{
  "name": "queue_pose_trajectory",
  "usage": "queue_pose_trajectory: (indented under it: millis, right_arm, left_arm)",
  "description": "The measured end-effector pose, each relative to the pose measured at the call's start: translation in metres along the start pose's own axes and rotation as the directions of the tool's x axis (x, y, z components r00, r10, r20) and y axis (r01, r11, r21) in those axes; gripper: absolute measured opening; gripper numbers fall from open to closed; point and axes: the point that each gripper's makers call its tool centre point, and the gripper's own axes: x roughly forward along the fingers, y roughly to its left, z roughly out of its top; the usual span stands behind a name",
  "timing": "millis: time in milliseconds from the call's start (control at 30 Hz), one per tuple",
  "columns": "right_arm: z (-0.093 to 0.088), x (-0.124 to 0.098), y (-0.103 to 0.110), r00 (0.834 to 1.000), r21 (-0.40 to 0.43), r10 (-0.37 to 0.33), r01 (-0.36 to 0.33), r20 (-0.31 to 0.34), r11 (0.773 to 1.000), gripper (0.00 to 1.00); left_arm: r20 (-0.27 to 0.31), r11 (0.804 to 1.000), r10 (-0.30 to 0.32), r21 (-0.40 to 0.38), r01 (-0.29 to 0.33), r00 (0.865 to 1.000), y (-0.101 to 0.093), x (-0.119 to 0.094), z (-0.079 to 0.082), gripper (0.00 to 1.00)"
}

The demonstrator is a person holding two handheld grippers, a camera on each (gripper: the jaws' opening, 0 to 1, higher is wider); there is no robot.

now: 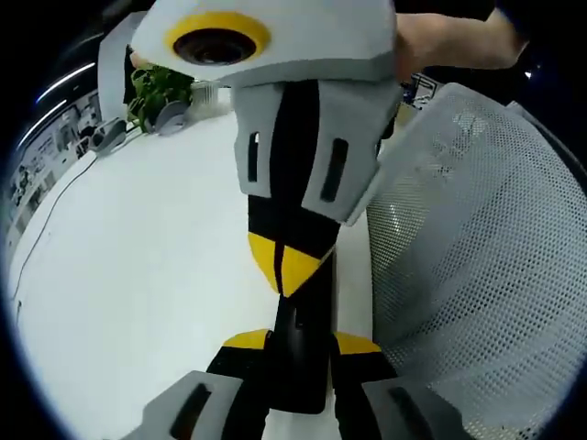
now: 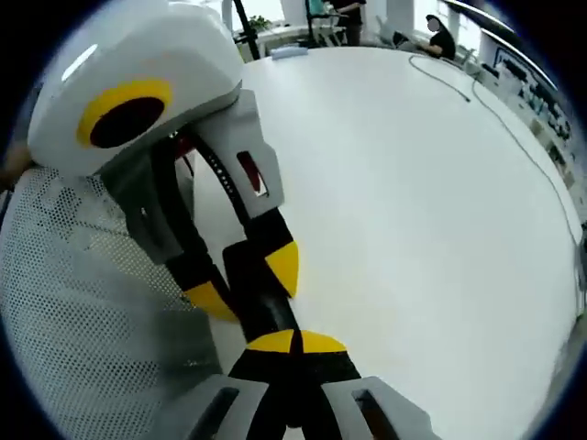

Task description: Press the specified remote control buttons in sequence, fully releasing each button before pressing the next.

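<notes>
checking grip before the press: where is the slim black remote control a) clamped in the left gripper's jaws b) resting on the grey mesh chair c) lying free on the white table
a: the slim black remote control sits clamped between the left gripper's yellow-tipped jaws.

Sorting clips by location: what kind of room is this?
Probably an office: a big white table, a grey mesh chair back, a green potted plant, and a person seated at the far end.

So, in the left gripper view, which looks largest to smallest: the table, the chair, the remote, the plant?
1. Table.
2. Chair, close behind the table; it is nearer the camera, so this is unsure.
3. Remote, partly hidden by jaws.
4. Plant, small and far away.
</notes>
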Motion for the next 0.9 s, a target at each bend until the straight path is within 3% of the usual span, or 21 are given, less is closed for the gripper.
queue_pose_trajectory:
  millis: [167,267,600,733,833,900]
  right_arm:
    - [-0.001,-0.003,0.002,0.998,0.005,-0.025,0.025,0.063,1.000,0.00]
    - [0.002,-0.004,0.009,0.996,-0.039,-0.026,0.029,0.080,0.999,0.00]
    - [0.002,-0.002,0.019,0.997,-0.116,-0.018,0.026,0.073,0.993,0.00]
    - [0.003,-0.001,0.017,0.997,-0.224,-0.046,0.058,0.057,0.973,0.00]
    - [0.004,0.001,0.019,0.997,-0.248,-0.058,0.069,0.051,0.966,0.00]
    - [0.004,0.002,0.018,0.997,-0.304,-0.068,0.076,0.035,0.950,0.00]
  left_arm:
    - [-0.001,1.000,-0.001,-0.002,0.001,1.000,0.000,0.000,0.000,0.25]
    - [0.000,1.000,-0.002,-0.006,0.002,1.000,0.000,0.000,0.000,0.25]
    - [0.002,1.000,-0.003,-0.007,0.003,1.000,0.000,0.000,0.000,0.25]
    - [0.004,1.000,-0.005,-0.010,0.005,1.000,0.000,0.001,0.000,0.25]
    - [0.003,1.000,-0.005,-0.006,0.005,1.000,0.000,0.001,0.000,0.25]
    - [0.013,1.000,-0.007,-0.025,0.008,1.000,0.001,0.001,0.001,0.25]
